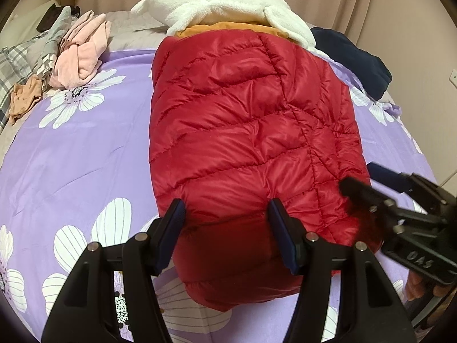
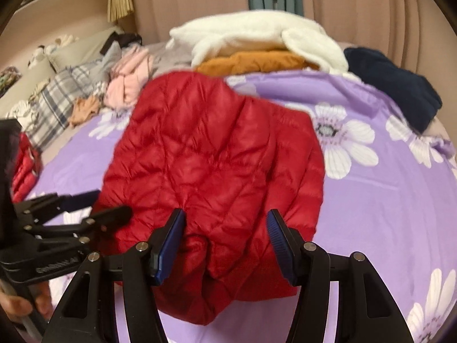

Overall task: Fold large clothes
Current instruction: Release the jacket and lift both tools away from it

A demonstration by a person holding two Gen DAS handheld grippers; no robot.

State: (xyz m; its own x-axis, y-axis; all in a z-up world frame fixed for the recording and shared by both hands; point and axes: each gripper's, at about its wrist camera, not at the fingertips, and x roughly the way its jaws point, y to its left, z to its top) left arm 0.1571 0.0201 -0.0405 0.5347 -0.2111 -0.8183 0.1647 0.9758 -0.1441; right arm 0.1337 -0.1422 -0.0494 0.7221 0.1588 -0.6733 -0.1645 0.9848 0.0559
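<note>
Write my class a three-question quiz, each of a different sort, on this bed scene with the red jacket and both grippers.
1. True or false: the red puffer jacket lies on a purple floral bedsheet.
2. What lies directly under the white fleece? A) orange garment B) plaid cloth C) navy garment
3. Which garment lies at the far right of the bed?

Key: 1 true. 2 A, the orange garment. 3 the navy garment.

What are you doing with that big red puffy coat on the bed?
A person is folding the red puffy jacket on the purple flowered sheet, with a gripper in each hand. The left gripper and the right gripper are both at the jacket's near end, jaws apart with red fabric between them; whether they pinch it is unclear. A white fleece and an orange garment are stacked behind.
</note>
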